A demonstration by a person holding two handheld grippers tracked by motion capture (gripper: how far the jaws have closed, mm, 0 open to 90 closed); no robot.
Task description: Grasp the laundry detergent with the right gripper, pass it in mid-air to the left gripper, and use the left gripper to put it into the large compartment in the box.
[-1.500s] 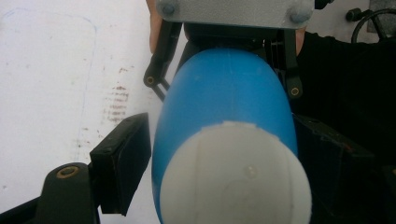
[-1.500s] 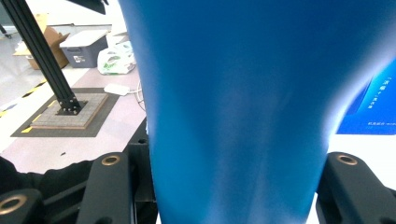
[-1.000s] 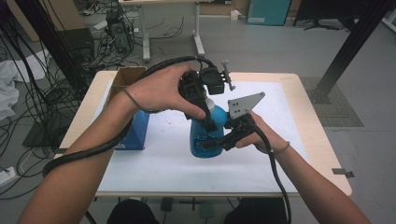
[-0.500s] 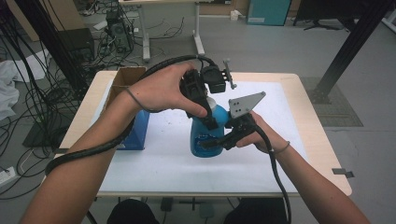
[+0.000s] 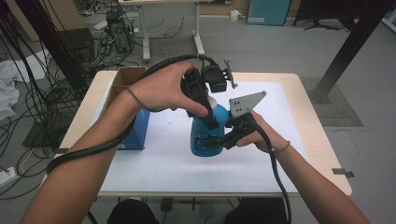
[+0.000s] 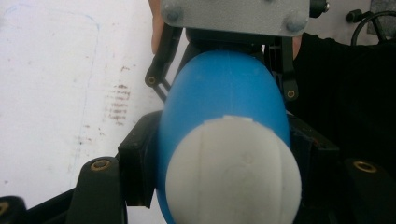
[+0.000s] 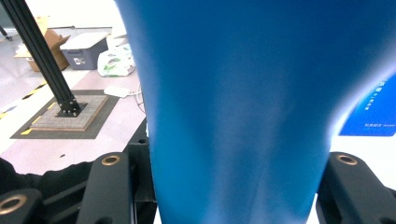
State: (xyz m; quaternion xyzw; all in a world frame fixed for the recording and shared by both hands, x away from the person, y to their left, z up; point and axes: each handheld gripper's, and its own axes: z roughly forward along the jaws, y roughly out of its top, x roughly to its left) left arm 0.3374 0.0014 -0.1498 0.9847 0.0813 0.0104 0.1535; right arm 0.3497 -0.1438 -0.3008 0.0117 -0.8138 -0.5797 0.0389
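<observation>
Looking down from the high view, I see my left gripper [image 5: 208,117] reaching in from above, wrist bent so it points down, its jaws having just closed onto the top of the blue plastic bottle with the rounded white cap [image 5: 208,132], which stands upright on the white mat [image 5: 163,158] near the middle of the pale wooden table [image 5: 322,154]. My right gripper [image 5: 223,138] comes in level from the right, forearm low over the mat, pinching the bottle's body. In the left gripper view the white cap [image 6: 233,172] sits between the black jaws, its lower part cut off. In the right gripper view the blue wall is blurred. An open brown cardboard box [image 5: 122,81] sits at the table's left edge; my forearm hides its inside. A blue rectangular box [image 5: 136,133] stands just below it, partly covered.
</observation>
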